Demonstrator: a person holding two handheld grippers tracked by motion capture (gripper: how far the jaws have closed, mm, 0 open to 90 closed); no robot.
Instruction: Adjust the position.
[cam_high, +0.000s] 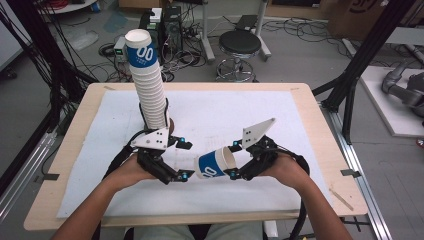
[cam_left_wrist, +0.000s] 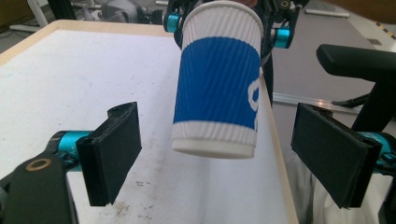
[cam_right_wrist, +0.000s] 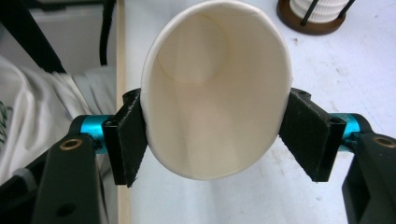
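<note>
Low in the centre of the high view, the right gripper has its jaws closed on the cup near the rim, squeezing the mouth into an oval, as the right gripper view shows, with a pad pressed on each side of the cup. The cup lies roughly on its side in the air above the mat. Its long axis runs across the frame, base pointing left toward the left gripper and open mouth facing back into the right gripper.

Just left of it in the high view, the left gripper has its jaws wide open and holds nothing. In the left gripper view the cup hangs in the middle of the frame between the two pads, base nearest the camera, clear of both. The right gripper grips it at the top of that frame.

So the cup's base lies straight ahead of the open left jaws, lined up with the gap. A handover would probably need only a short push forward and a squeeze.

Farther off, in the upper left of the high view, a tall stack of matching cups rises, leaning, from a holder on the mat, just beyond the left gripper. That hand is the nearer one to it.
</note>
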